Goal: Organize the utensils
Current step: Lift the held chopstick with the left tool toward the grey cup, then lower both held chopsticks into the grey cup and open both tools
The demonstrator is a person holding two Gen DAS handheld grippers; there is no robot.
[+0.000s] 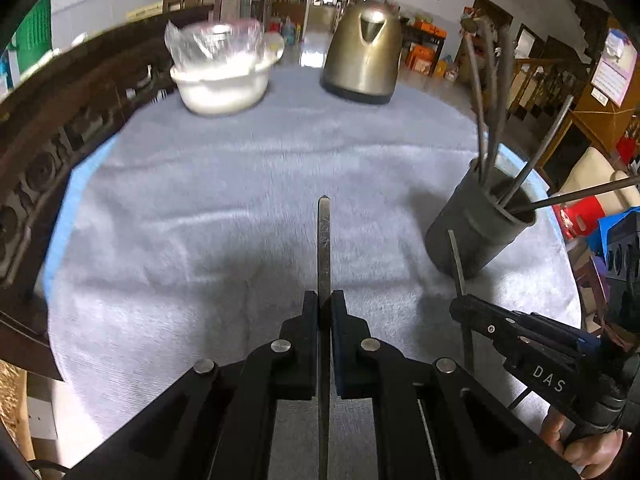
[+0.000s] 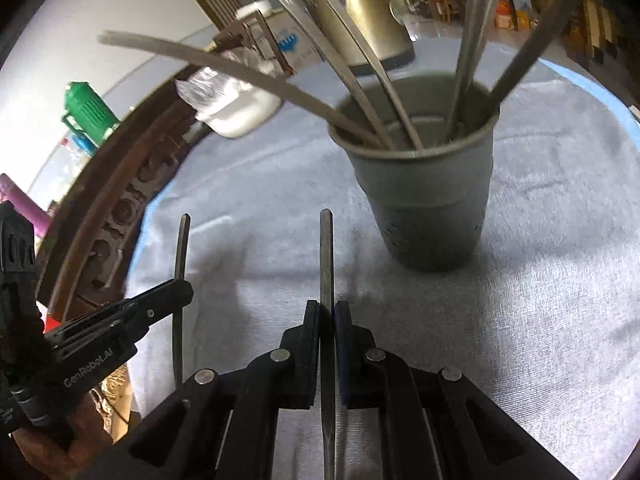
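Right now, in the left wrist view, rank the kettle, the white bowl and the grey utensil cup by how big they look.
1. Kettle, largest.
2. White bowl and grey utensil cup: too alike to rank, and the cup stands much nearer the camera, which inflates it.

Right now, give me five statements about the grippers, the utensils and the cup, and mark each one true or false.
1. The left gripper is shut on a flat metal utensil handle. True.
2. The right gripper is empty. False: it grips a second flat metal handle.
3. The grey cylindrical utensil cup lies tipped over. False: it stands upright.
4. The cup already holds several utensils. True.
5. The metal kettle sits on the grey cloth. True.
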